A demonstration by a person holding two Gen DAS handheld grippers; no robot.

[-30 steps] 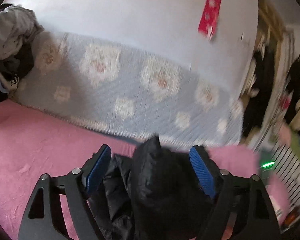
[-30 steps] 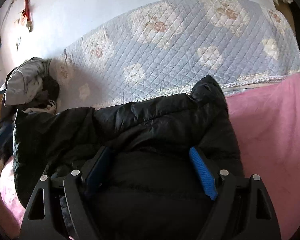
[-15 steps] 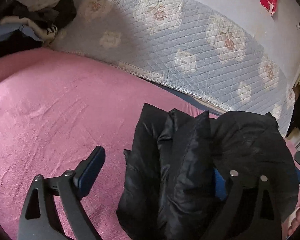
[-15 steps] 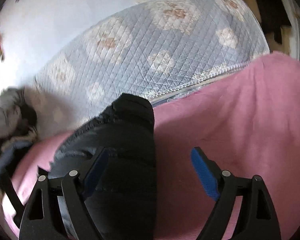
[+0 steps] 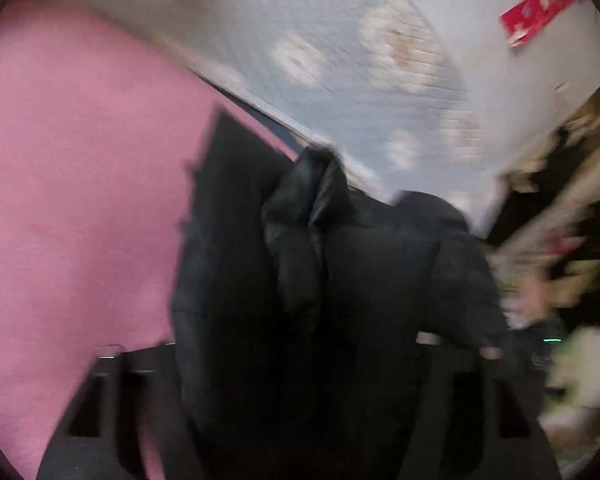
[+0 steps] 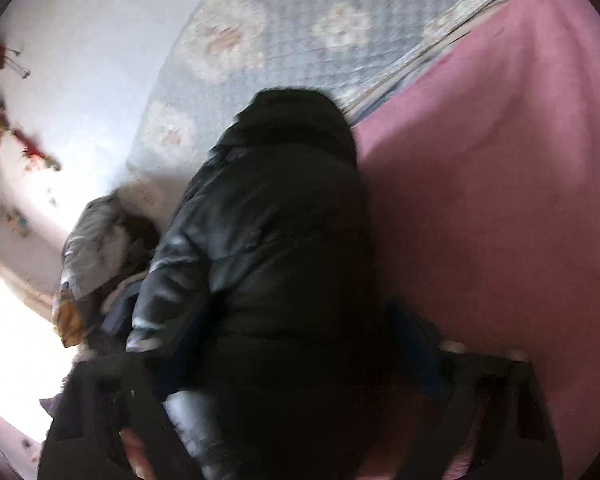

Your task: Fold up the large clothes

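There is one black coat (image 5: 340,300). There is one pink blanket (image 5: 80,180). There is one gray quilt (image 5: 340,60) with white flowers on it; about six flowers show in the left view, but they are blurry. There is one red paper (image 5: 540,16) on the wall. There is one pile of clothes (image 6: 96,256). There are two grippers, the left gripper (image 5: 296,364) and the right gripper (image 6: 296,360).

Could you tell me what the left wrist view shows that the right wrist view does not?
Only the left wrist view shows the red paper strip on the wall and the blurred clutter of hanging clothes at the right edge. Only the right wrist view shows the grey clothes pile in the corner and the wall decorations. Both show the black puffer jacket between the claw's arms, the pink bedspread and the floral quilted blanket.
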